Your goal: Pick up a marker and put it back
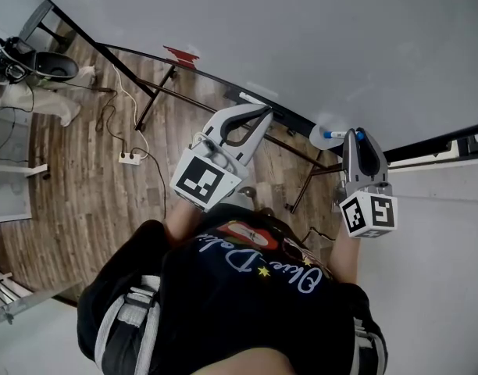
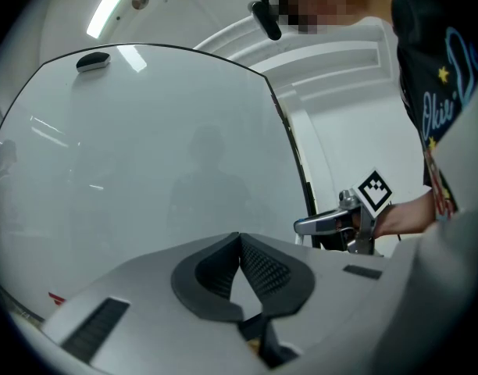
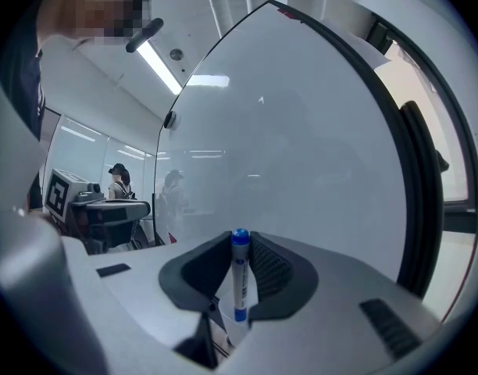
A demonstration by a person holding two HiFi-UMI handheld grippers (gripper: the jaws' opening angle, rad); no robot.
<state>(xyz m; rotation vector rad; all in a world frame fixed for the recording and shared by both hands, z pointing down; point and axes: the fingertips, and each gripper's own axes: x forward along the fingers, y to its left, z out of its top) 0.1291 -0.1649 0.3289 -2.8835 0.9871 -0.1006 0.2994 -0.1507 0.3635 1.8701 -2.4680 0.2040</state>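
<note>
Marker (image 3: 239, 276), probably light, stiff and slick, I am pinching mid-barrel at frame centre in the right gripper (image 3: 240, 244), left gripper (image 2: 240, 244) idling closed, empty

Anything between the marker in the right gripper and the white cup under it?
Nothing visible. The marker stands upright, clamped in the right gripper, with its lower end right at the mouth of the white cup.
</note>
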